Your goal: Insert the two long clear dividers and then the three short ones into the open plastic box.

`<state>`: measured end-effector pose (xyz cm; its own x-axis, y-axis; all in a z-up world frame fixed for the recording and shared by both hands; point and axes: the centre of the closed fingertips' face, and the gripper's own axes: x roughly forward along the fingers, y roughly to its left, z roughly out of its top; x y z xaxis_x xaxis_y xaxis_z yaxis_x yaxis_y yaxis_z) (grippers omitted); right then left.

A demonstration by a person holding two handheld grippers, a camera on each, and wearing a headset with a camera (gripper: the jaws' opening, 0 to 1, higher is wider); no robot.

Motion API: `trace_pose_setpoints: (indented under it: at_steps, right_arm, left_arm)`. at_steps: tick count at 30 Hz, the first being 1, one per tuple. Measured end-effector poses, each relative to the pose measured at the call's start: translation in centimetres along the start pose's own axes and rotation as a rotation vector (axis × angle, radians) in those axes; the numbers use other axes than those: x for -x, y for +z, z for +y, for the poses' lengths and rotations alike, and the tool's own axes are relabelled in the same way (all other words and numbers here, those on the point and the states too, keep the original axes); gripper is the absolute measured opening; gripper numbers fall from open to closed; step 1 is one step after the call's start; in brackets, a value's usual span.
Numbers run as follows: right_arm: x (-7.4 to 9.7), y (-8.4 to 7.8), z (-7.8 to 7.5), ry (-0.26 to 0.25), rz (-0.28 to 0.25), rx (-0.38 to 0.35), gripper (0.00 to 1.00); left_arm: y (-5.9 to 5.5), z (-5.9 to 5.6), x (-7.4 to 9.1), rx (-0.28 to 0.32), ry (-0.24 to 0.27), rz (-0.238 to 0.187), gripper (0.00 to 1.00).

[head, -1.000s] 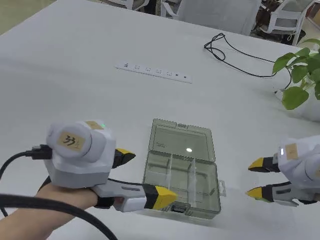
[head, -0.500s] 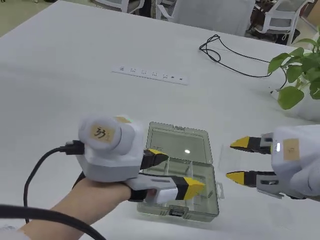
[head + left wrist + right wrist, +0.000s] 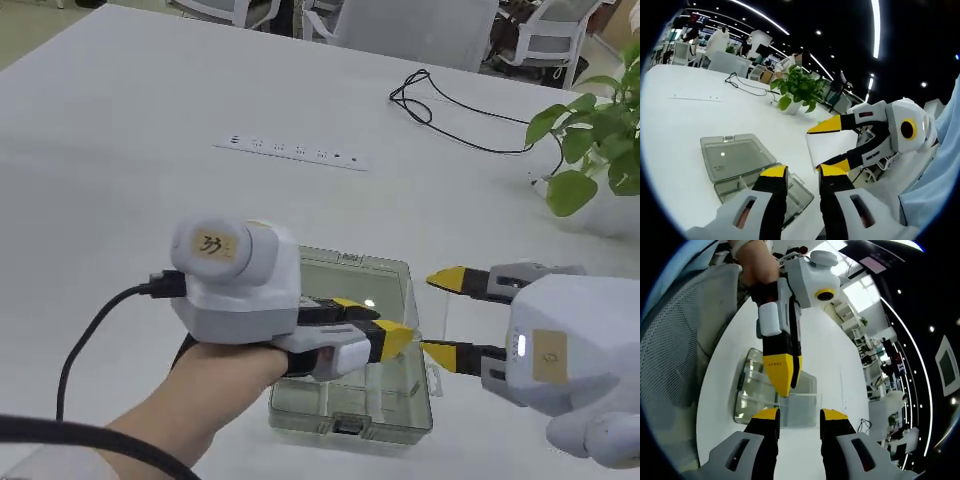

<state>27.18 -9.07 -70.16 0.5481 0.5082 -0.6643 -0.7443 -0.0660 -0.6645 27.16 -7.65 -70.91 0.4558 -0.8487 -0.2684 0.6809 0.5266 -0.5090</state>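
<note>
I am counting two grippers, one box, one clear divider outside the box, one power strip, one black cable and one plant.

A hand (image 3: 235, 365) is holding the left gripper (image 3: 380, 320) over the open plastic box (image 3: 345, 412). The box is sitting at 6 o'clock in the head view, with its lid lying flat toward 12 o'clock. The left gripper's jaws are standing a little apart. In its own view the space between them is showing nothing gripped.

The right gripper (image 3: 433, 313) is pointing in from 4 o'clock. Its jaws are gaping wide and are holding nothing. The tips of the two grippers are sitting near each other, at the 3 o'clock side of the box.

The clear divider (image 3: 799, 412) is looking as if it is lying flat on the table, just beside the box. In the right gripper view it is lying between that gripper's jaws and the left gripper's tip. I cannot tell if any jaw is touching it. Thin clear walls are standing inside the box, but I cannot count them.

Everything is sitting on a big white table (image 3: 120, 150). In the head view:
- The power strip (image 3: 290, 152) is lying at 11 o'clock.
- The black cable (image 3: 415, 108) is curling at 1 o'clock.
- The green plant (image 3: 570, 190) is standing at 2 o'clock.
- Some chairs (image 3: 420, 25) are waiting at 12 o'clock, past the far edge.

The room is looking big, and long light strips (image 3: 876, 30) are glowing on a dark ceiling.
</note>
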Motion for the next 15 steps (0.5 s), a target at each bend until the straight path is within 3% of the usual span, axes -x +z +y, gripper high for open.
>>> trace_pose_setpoints:
  at_steps: [10, 15]
  right_arm:
    - [-0.3, 1.1, 0.5, -0.002, -0.015, 0.049, 0.32]
    - [-0.3, 1.1, 0.7, -0.002, -0.012, 0.065, 0.32]
  left_arm:
    - [0.1, -0.9, -0.4, 0.039, -0.038, -0.019, 0.01]
    - [0.0, -1.1, -0.3, 0.074, -0.047, -0.016, 0.00]
